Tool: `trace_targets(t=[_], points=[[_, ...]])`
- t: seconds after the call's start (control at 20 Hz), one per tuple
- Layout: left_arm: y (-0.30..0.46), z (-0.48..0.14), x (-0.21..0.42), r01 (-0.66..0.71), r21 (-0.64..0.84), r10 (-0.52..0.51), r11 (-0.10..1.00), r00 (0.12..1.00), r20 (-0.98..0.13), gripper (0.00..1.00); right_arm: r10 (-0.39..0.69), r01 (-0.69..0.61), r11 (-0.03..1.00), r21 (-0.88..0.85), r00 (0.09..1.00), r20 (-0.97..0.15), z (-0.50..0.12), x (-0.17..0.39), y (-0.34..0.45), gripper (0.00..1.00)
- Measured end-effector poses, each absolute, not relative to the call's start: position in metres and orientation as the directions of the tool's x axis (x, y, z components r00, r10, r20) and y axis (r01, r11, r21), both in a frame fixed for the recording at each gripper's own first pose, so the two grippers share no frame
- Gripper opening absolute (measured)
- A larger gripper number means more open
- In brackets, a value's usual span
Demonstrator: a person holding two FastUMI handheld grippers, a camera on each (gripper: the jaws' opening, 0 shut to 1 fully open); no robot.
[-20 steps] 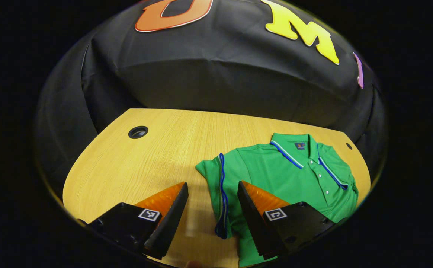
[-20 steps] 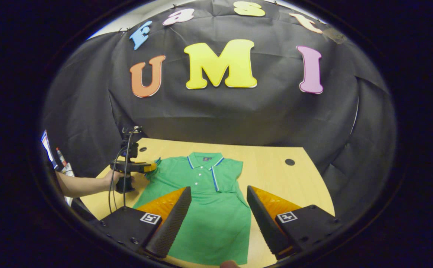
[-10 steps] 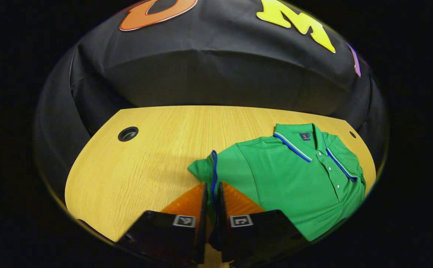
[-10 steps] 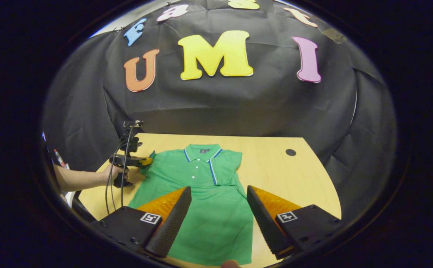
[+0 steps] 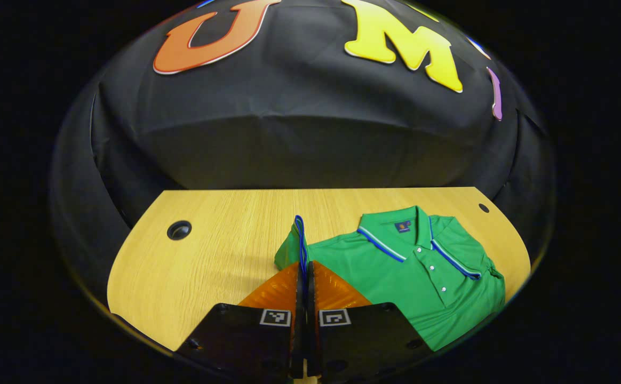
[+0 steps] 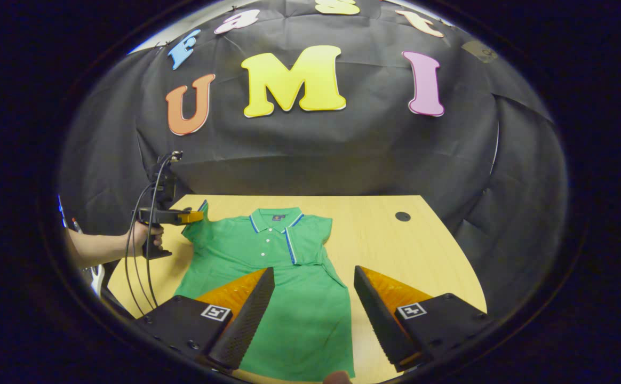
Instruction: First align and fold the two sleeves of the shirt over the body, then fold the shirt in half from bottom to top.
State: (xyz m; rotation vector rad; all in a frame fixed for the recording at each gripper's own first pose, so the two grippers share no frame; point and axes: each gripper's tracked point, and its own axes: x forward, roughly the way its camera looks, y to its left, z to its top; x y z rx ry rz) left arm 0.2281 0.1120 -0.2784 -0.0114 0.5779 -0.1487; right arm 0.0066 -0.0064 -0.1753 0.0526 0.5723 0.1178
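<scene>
Whereas one second earlier its fingers stood wide apart astride the cuff, the left gripper (image 5: 305,266) in the left gripper view is now closed on the blue-trimmed cuff of the sleeve (image 5: 295,242), which rises on edge at lower centre, lifted off the table (image 5: 225,240). To the right of it, the shirt (image 5: 412,282) lies flat, collar toward the wall.

In the right gripper view, the right gripper (image 6: 314,298) hangs wide open at the bottom of the frame over the shirt's (image 6: 278,298) lower body, gripping nothing; its pose is unchanged. At centre left a hand (image 6: 142,234) carries the left gripper (image 6: 193,216), higher than before, the sleeve (image 6: 198,224) peaked beneath it. The other sleeve (image 6: 310,245) already lies folded over the body. By inference, the second sleeve fold is beginning; the bottom-to-top fold remains.
</scene>
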Motion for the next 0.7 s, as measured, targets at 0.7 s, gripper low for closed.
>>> trace_targets(t=[0.7], points=[[-0.048,-0.309,0.185,0.3,-0.038,-0.262,0.953,0.754,-0.603,0.39,0.094,-0.079,0.996,0.051,0.861,-0.501,-0.161,-0.018,-0.039,0.92]])
